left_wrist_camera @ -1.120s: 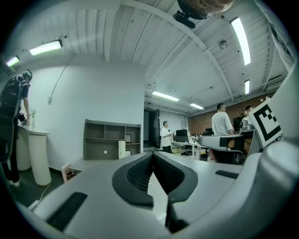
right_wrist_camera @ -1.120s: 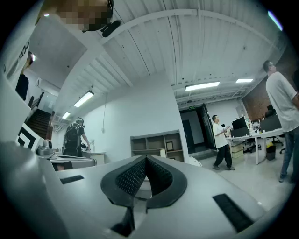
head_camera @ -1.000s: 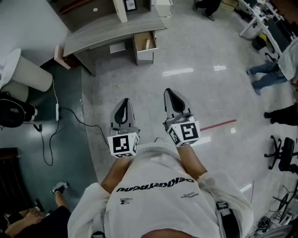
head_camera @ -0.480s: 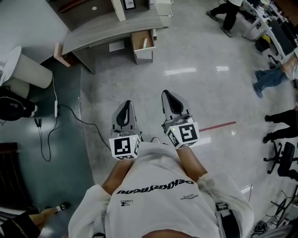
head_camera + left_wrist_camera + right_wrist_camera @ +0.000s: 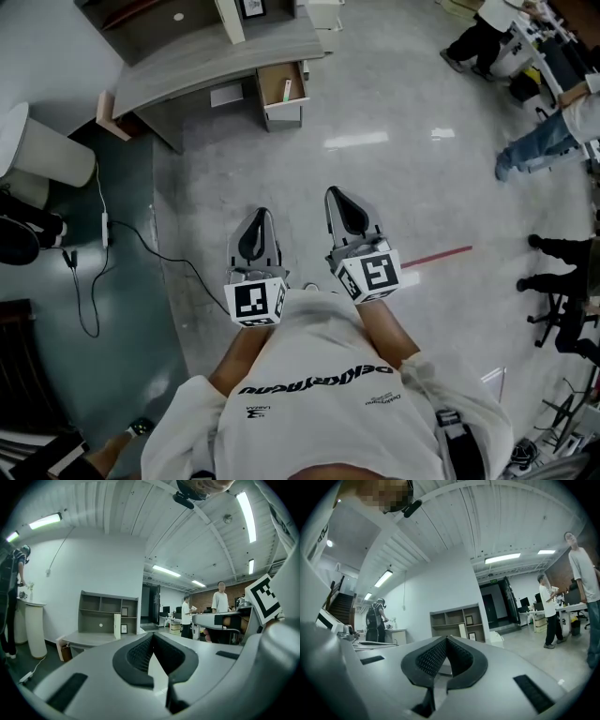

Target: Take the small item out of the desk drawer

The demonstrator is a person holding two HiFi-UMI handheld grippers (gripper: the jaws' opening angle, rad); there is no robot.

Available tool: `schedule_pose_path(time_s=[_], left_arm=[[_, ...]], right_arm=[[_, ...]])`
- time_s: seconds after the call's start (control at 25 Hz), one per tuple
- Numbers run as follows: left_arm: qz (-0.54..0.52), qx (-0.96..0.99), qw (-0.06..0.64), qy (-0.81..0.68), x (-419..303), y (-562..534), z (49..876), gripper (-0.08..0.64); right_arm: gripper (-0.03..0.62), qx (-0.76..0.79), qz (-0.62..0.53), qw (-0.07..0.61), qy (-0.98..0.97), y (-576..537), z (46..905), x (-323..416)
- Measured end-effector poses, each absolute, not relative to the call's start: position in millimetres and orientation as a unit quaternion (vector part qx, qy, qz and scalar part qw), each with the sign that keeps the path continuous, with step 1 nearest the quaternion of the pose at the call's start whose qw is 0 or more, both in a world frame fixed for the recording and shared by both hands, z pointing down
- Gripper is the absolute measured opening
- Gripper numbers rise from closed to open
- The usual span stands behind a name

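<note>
Left gripper (image 5: 258,217) and right gripper (image 5: 337,195) are closed and empty. A slim pale item (image 5: 286,90) lies front-to-back in the open desk drawer (image 5: 274,84), its details indistinct.

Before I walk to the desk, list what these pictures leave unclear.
- The small item in the open drawer: head view, too small to identify.
- The drawer, left gripper view: hidden behind the left gripper.
- The drawer, right gripper view: hidden behind the right gripper.
- Shelving on the desk: cut off by the head view's top edge.
</note>
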State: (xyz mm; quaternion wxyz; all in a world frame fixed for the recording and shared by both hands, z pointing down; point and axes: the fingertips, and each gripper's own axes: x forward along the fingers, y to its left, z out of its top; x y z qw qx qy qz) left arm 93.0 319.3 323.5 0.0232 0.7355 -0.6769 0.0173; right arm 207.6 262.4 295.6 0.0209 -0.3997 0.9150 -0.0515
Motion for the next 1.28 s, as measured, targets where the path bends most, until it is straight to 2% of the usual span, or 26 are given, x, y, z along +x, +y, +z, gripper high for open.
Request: schedule_pose_path(time_s=[0.84, 1.28], left_arm=[[0.022, 0.780, 0.043, -0.624, -76.0, 6.9, 310.4, 0.015], [0.049, 0.796, 0.087, -0.597, -114.8, -85.1, 354.8, 0.015]], right_arm=[[0.028, -0.460, -0.082, -0.023, 0.884, -28.8, 301.7, 41.6], [0.028, -0.486, -0.123, -0.058, 0.864, -117.8, 341.7, -3.3]])
